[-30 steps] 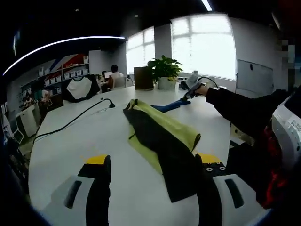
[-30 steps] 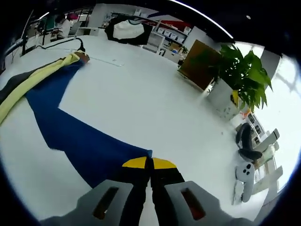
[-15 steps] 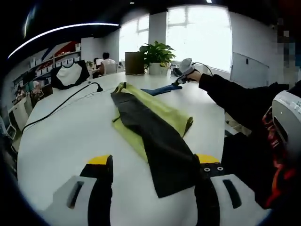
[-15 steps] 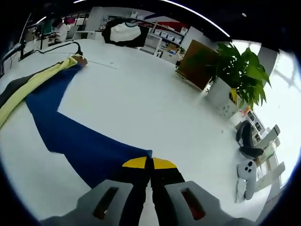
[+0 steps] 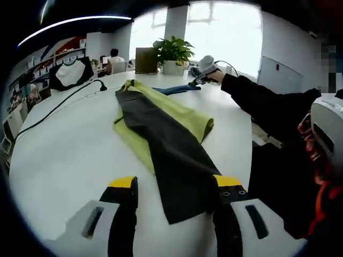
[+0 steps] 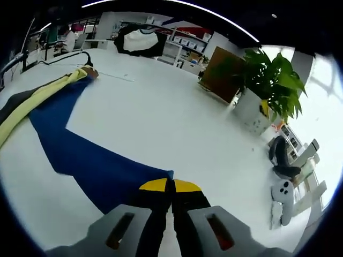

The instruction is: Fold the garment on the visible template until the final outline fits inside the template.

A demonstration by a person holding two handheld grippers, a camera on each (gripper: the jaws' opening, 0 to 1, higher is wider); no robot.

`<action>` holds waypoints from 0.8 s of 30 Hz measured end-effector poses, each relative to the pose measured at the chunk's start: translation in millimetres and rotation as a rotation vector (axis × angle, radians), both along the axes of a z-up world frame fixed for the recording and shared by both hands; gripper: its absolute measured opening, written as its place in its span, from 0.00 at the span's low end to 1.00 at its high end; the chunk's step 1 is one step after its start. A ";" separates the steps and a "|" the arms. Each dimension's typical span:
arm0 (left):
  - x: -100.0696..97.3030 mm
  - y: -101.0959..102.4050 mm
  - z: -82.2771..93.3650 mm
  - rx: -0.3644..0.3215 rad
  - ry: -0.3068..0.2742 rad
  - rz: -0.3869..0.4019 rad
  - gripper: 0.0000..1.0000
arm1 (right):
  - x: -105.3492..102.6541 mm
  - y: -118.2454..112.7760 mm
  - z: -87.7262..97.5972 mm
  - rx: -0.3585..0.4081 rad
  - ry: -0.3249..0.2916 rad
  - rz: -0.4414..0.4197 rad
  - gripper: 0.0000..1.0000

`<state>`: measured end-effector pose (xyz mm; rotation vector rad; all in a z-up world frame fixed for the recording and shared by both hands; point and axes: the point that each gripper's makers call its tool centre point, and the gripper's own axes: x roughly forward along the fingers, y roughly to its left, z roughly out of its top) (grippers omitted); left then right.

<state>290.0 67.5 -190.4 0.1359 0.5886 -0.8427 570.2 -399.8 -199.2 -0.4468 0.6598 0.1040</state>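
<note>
We have our right gripper [image 6: 171, 184] clenched on the corner of the blue sheet [image 6: 91, 160], which lies flat on the white table [image 6: 161, 112]; our left gripper [image 5: 172, 184] hangs released, one jaw touching the dark end of the jacket [image 5: 161, 128], which stretches across the table toward the plant [image 5: 172, 49]; we judge the folding barely begun; next the left jaws must close on that hem.
</note>
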 end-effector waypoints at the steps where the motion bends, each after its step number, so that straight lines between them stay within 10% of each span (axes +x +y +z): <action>1: -0.3 -0.4 -1.3 -0.001 0.008 0.001 0.57 | -0.1 0.5 0.1 -0.011 0.001 0.002 0.00; 18: -2.8 -5.6 -6.0 0.099 -0.123 -0.076 0.03 | -0.1 -0.8 -0.2 0.009 -0.009 -0.003 0.00; 24: -5.0 -4.9 -5.3 0.116 -0.142 -0.094 0.02 | -0.1 -1.2 -0.2 -0.017 -0.007 0.001 0.00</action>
